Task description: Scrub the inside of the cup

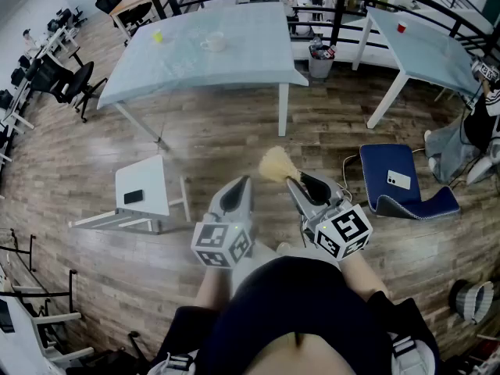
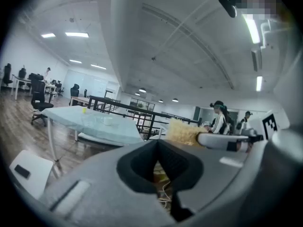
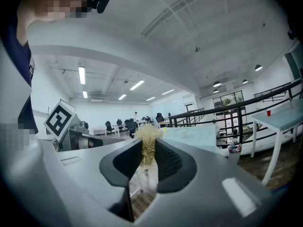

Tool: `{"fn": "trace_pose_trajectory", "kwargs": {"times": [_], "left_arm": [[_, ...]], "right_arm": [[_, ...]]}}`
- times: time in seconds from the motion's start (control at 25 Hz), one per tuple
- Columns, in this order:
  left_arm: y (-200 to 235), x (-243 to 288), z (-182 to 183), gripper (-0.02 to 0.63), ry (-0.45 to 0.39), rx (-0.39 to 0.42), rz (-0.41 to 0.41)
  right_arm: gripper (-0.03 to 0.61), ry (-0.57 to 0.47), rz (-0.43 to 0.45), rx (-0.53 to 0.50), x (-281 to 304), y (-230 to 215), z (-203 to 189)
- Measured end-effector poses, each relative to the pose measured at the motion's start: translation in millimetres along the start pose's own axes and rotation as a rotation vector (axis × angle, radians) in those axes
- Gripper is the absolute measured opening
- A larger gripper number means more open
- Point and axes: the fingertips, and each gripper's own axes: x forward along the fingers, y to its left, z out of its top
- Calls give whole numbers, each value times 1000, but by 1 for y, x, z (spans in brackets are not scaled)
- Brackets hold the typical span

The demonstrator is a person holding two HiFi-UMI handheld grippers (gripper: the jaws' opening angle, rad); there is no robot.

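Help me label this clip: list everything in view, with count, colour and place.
centre table: one, pale blue top, white legs, far middle
cup: one, white, on the centre table
yellow item: one, left of the cup, too small to identify
right table: one, pale blue, far right
red item: one, on the right table
bin: one, grey, between the tables
office chairs: several, black, far left
stool: one, white, on the floor at left, with a black phone on it
seat: one, dark blue, on the floor at right, with a white phone on it
brush: one, straw-coloured bristles, held in the right claw
left claw: grey, shut, empty
right claw: grey, shut on the brush
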Motion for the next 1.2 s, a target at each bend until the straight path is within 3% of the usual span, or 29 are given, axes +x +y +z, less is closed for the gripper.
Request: {"fn": "trace_pose_trajectory", "kwargs": {"times": [1.2], "left_arm": [[1,7,-4,3,-2,-24,37]], "right_arm": [[83,17,40,52,1,-9,-4]]}}
